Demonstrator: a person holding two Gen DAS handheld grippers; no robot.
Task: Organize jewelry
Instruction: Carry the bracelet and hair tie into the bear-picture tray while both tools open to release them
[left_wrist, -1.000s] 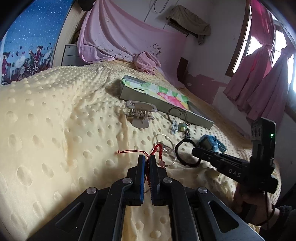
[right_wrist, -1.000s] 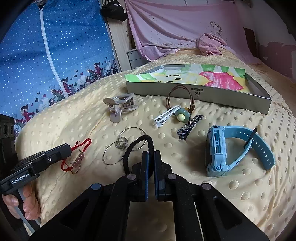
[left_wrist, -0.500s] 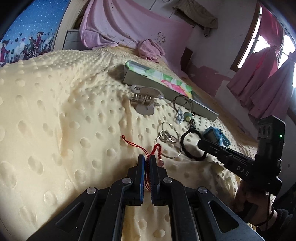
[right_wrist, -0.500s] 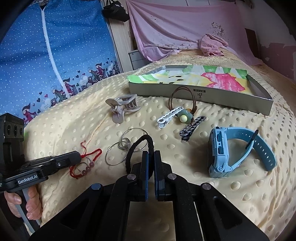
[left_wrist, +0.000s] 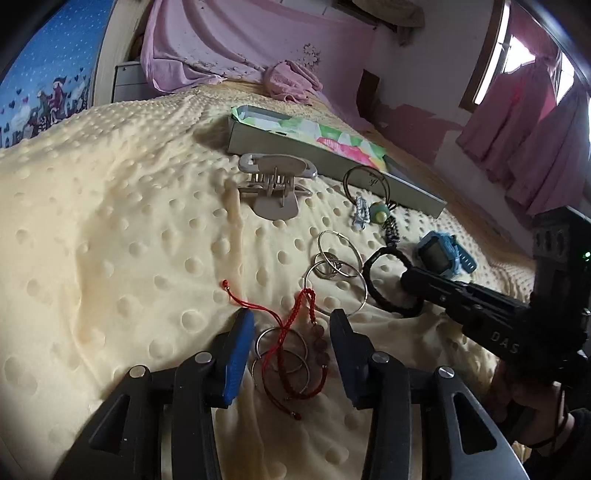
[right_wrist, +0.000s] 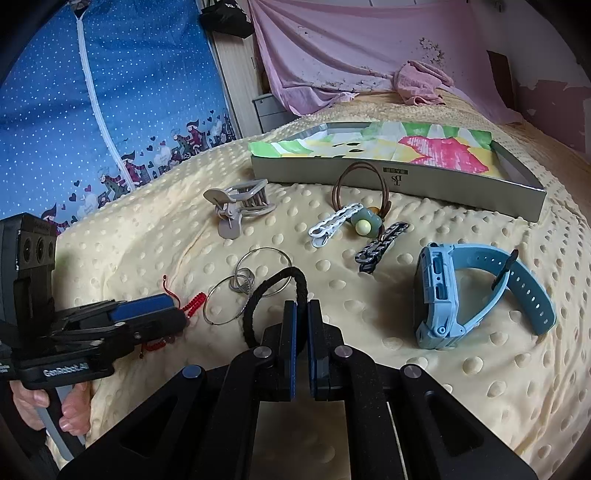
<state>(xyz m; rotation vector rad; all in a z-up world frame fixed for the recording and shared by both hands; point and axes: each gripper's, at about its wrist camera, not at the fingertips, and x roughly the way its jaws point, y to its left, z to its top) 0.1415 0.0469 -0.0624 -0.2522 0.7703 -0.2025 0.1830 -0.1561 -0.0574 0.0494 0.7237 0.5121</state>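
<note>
across the bed lies a pale yellow dotted blanket (right_wrist: 424, 387), and everything sits on it. toward the far side rests a shallow grey tray (right_wrist: 424, 181) lined with bright green, yellow and pink paper. nearer, at the right of the right wrist view, a light blue watch (right_wrist: 476, 291) lies on its side with the strap looped. a grey claw hair clip (left_wrist: 273, 186) sits just in front of the tray's left end. a brown hair tie (right_wrist: 360, 184) leans against the tray wall, with a white clip (right_wrist: 332, 223), a green charm (right_wrist: 365, 223) and a dark patterned clip (right_wrist: 382, 242) close by it.

the right gripper (right_wrist: 302, 310) is clamped on a black braided hair band (right_wrist: 275, 295), whose loop arches up from between the jaws. just beyond it lie linked silver hoop rings (left_wrist: 334, 269).

the left gripper (left_wrist: 291, 325) stands released, its jaws having just been opening; the red cord bracelet (left_wrist: 291, 343) with its pinkish beads lies loose on the blanket between the parted fingers, over two smaller silver rings (left_wrist: 280, 350), with neither pad pressing it. one cord end trails out past the left finger (left_wrist: 240, 343).
</note>
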